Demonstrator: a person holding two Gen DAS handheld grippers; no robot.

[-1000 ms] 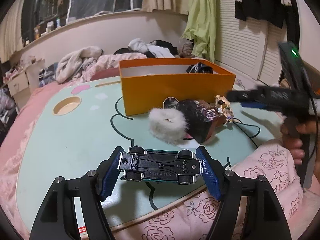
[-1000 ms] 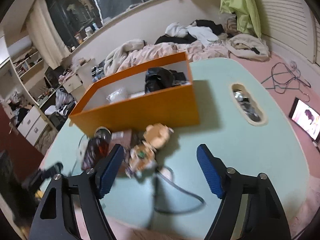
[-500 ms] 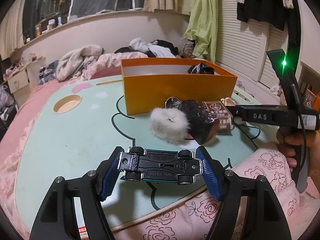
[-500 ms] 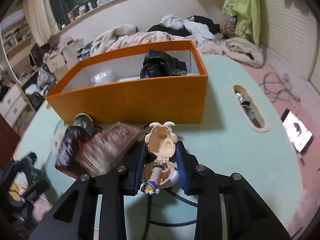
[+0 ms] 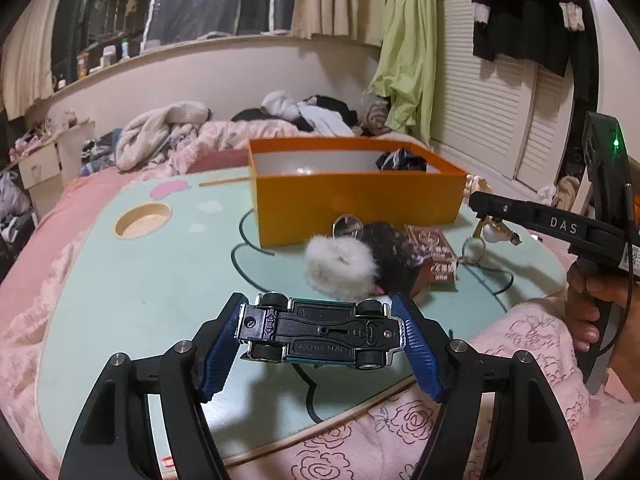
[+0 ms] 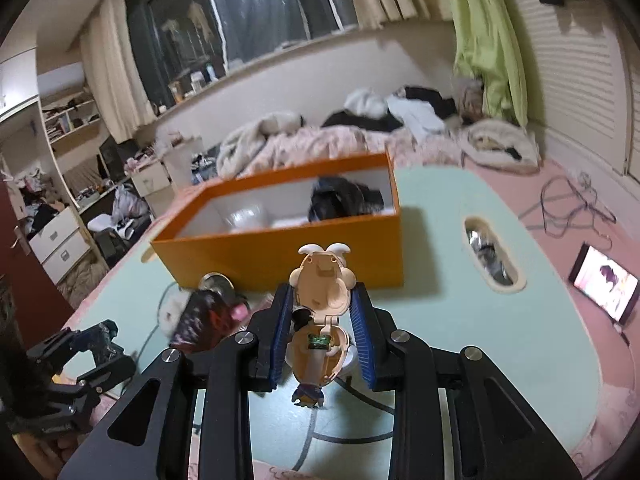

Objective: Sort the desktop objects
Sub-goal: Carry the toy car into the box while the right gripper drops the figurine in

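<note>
Behind everything sits a messy bedroom, with a pink bed piled with clothes; in front is a mint green table (image 5: 120,280), and the orange box (image 5: 356,208) stands on it at about 12 o'clock in the left wrist view.

On the left, the left gripper (image 5: 320,336) is squeezed onto a toy car (image 5: 320,334); the car is upside down, wheels up, held by its two ends between the blue pads, above the near edge of the table. Just past it, at about 1 o'clock, lie a white fluffy scrunchie (image 5: 340,266), a dark shiny packet (image 5: 394,248) and a card pack (image 5: 434,252), all close together.

On the right, the right gripper (image 6: 322,332) is clamped on a little toy figure (image 6: 322,312); the figure hangs in the air in front of the box.

So this looks like the carrying step; both hands have a toy and nothing is dropped in yet. Next, I think, each toy must go up over the box wall, then the pads must let go; the scrunchie, packet and cards are left to sort.

Both grippers point a bit downward; a hand (image 5: 588,304) holds the right one's handle at 3 o'clock.
</note>
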